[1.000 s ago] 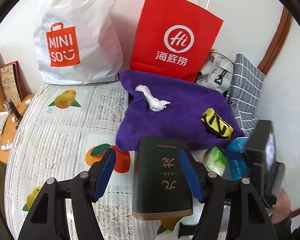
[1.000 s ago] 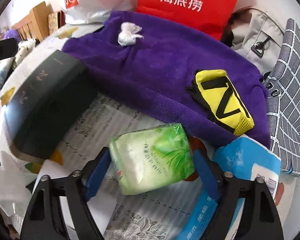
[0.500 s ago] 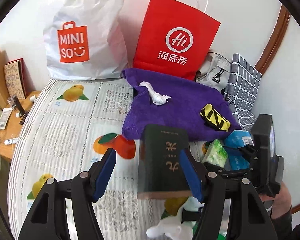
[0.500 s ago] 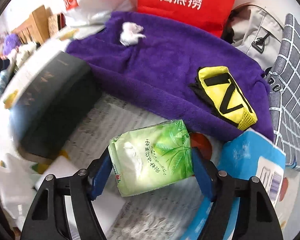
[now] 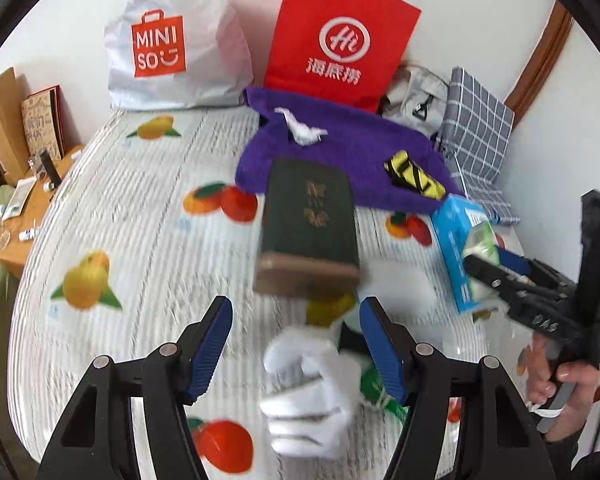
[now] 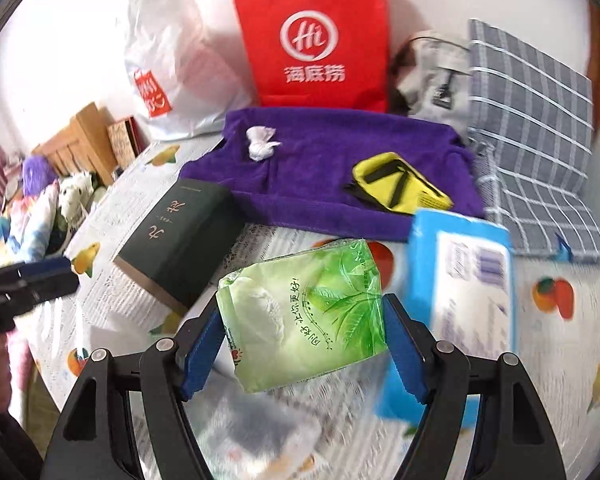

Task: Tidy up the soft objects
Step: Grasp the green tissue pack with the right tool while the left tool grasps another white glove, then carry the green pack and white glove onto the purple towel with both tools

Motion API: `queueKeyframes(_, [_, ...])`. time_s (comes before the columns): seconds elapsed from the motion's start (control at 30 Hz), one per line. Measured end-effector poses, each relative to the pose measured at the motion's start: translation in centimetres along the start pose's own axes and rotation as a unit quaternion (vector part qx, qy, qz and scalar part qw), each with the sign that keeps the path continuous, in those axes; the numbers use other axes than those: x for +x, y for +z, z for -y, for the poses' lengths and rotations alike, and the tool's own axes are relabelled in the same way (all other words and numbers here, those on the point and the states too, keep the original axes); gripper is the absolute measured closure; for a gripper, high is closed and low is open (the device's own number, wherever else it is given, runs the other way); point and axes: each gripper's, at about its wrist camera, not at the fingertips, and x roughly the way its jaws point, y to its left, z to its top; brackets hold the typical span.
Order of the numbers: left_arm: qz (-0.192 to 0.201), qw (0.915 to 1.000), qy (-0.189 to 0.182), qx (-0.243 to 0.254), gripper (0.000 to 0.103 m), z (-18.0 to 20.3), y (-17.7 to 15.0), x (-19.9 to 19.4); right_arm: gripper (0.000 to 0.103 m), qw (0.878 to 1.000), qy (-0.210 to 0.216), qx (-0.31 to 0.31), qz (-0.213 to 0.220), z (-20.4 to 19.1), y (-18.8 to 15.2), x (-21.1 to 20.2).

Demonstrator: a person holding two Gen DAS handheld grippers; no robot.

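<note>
My right gripper [image 6: 300, 336] is shut on a green tissue pack [image 6: 304, 312] and holds it tilted above the bed. The left wrist view shows the same pack [image 5: 482, 240] in that gripper [image 5: 488, 264], held by a hand at the right. My left gripper [image 5: 296, 344] stands open with nothing in its grip. A white glove [image 5: 300, 392] lies on the sheet under its fingers. A dark green box [image 5: 308, 220] [image 6: 180, 236] lies just beyond them. A purple towel [image 5: 352, 148] [image 6: 320, 176] carries a yellow pouch [image 5: 414, 178] [image 6: 400, 188] and a crumpled white cloth [image 5: 304, 130] [image 6: 260, 144].
A blue tissue pack [image 6: 468, 280] lies right of the green one. A red paper bag [image 5: 340, 32], a white Miniso bag [image 5: 172, 40], a grey backpack [image 5: 416, 96] and a grey checked cloth [image 6: 532, 140] line the wall. A wooden side table [image 5: 32, 200] stands left of the bed.
My left gripper has drawn back from the dark green box, which was between its fingers, and the white glove came into view. My right gripper closed on the green pack and lifted it.
</note>
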Motion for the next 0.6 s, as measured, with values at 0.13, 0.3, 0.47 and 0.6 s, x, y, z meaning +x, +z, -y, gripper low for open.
queueKeyframes(0.13, [-0.018, 0.9998, -0.001, 0.001, 0.039, 1.2, -1.9, 0.7, 0.028, 1.000, 0.005, 0.011, 0.016, 0.9, -1.8, -2.6])
queueKeyframes(0.3, [-0.049, 0.9988, 0.001, 0.006, 0.039, 2.5, -3.9, 2.8, 0.028, 1.000, 0.005, 0.021, 0.021, 2.5, -5.0, -5.2])
queueKeyframes(0.47, [-0.061, 0.9981, 0.002, -0.007, 0.041, 3.1, -5.5, 4.1, 0.028, 1.000, 0.001, 0.022, 0.011, 3.5, -8.2, -6.7])
queueKeyframes(0.6, [-0.061, 0.9978, 0.023, -0.011, 0.068, 3.2, -6.0, 4.9, 0.028, 0.999, -0.005, 0.032, 0.000, 4.7, -10.5, -6.8])
